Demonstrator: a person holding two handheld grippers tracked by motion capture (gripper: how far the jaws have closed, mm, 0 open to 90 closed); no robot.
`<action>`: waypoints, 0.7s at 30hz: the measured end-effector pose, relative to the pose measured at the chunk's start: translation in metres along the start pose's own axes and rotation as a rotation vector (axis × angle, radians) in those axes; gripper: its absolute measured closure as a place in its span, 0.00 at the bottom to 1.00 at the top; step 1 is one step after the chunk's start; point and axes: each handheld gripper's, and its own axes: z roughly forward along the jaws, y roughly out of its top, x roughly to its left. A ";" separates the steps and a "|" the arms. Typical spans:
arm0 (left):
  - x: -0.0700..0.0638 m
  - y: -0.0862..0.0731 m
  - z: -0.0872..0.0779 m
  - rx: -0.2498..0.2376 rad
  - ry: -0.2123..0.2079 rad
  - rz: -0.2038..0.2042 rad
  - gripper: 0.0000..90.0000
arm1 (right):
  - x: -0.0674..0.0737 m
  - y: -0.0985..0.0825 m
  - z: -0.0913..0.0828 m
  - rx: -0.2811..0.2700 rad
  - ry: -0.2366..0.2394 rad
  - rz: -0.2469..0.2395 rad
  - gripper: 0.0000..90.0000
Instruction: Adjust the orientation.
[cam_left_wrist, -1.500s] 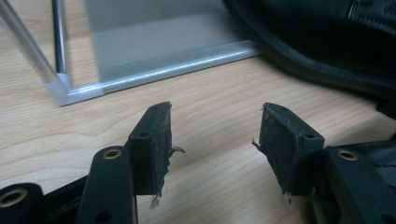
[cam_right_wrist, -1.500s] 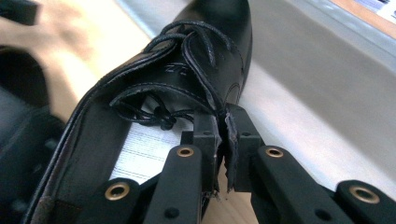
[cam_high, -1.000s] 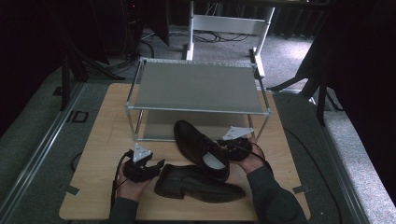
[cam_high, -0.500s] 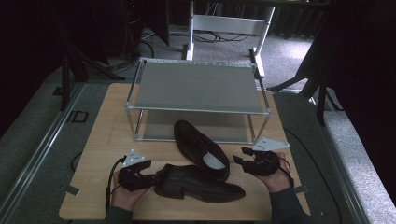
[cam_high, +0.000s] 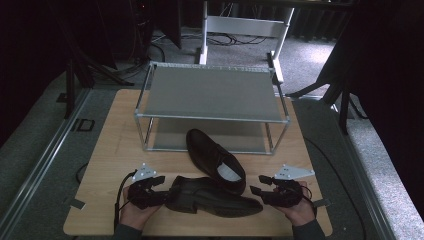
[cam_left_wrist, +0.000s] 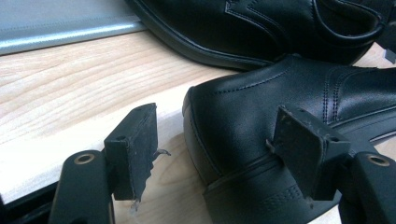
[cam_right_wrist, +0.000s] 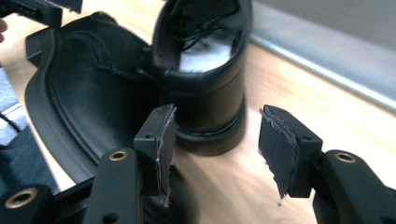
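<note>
Lying on its side on the wooden surface (cam_high: 105, 150), the near shoe (cam_high: 212, 197) is sitting between both spread tongs, left tongs (cam_high: 159, 189) at its heel and right tongs (cam_high: 256, 186) just opening; a shallow grip on slick leather is risking a slip.

Black claw (cam_high: 159, 191) w/ grey plate, prob. dark sleeves.
</note>
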 end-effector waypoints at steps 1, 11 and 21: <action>0.000 -0.001 -0.001 0.002 -0.002 0.001 0.35 | 0.001 -0.002 0.000 0.003 0.009 0.003 0.50; -0.008 -0.010 -0.014 -0.002 -0.033 -0.006 0.35 | 0.007 -0.019 0.001 0.022 0.083 0.040 0.50; -0.023 -0.016 -0.019 0.033 -0.096 0.046 0.31 | 0.026 -0.022 -0.006 0.000 0.134 0.014 0.46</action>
